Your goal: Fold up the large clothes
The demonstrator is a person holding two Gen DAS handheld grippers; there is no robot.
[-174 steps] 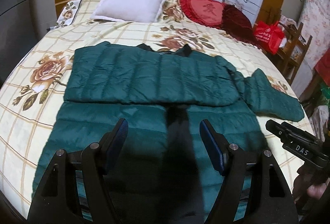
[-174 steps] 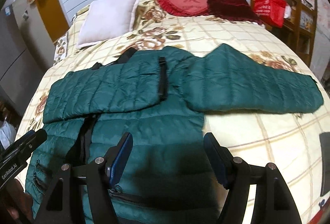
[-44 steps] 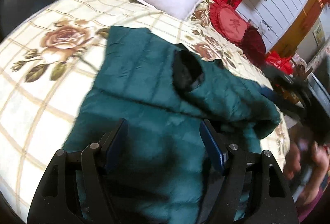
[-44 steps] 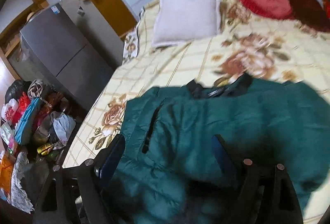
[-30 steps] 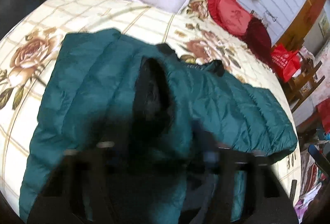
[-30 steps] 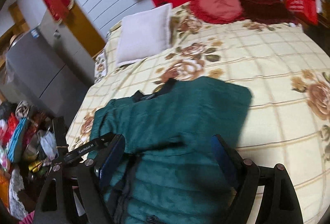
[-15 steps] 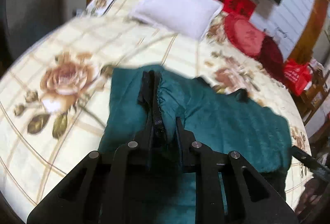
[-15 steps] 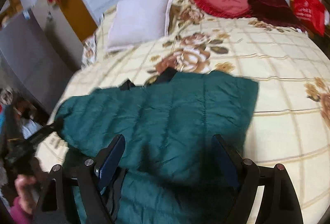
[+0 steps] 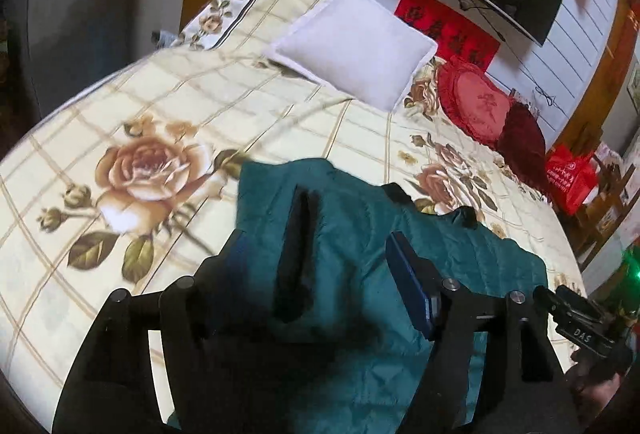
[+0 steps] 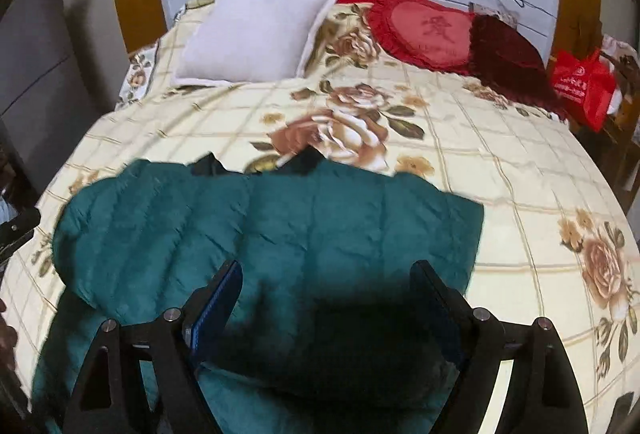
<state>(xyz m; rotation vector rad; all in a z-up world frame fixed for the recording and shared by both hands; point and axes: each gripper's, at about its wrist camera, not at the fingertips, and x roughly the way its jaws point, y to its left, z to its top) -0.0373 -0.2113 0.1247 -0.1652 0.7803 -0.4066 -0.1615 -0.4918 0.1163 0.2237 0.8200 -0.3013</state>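
Change: left gripper (image 9: 316, 282), clamped on a jacket fold half a second ago, now has its jaws spread wide.
Left pose: hovers low over the jacket (image 9: 352, 234), fingers either side of a black strip (cuff or zipper, unclear), not touching it.
Right gripper (image 10: 324, 298): jaws wide apart, holding nothing, poised above the jacket's near part.
Jacket: green, sleeves folded across the body, flat on the bedspread (image 10: 500, 154), collar towards the pillow (image 10: 256, 34).
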